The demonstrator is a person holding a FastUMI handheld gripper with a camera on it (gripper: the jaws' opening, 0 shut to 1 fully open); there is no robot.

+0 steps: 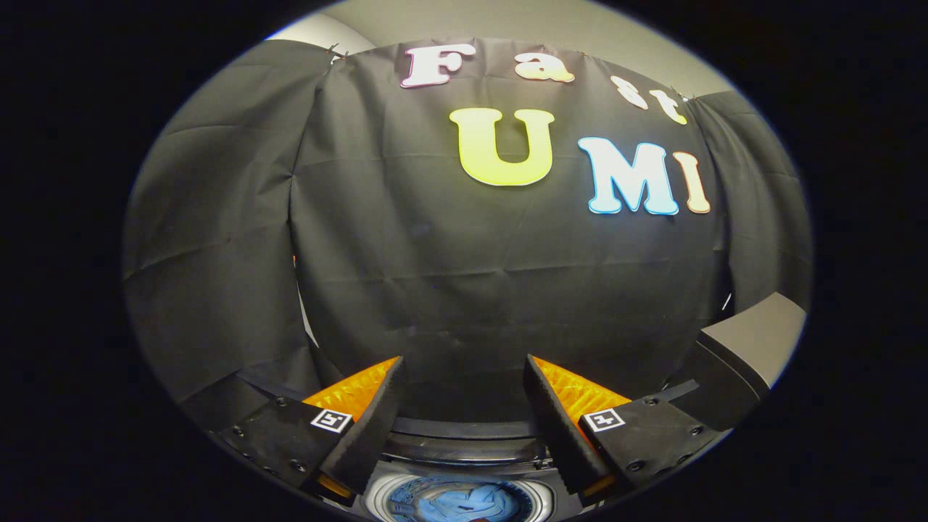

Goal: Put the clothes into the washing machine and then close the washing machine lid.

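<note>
clothes (464,504) lie in the washing machine (464,442) — hand-held gripper (464,377) released above.

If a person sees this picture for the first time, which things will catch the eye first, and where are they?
First come the two fingers of the gripper, spread apart with nothing between them. Below the gap lies the round drum of the washing machine, with blue clothes already inside. Beyond the right finger a grey lid stands raised, in front of the black cloth wall.
</note>
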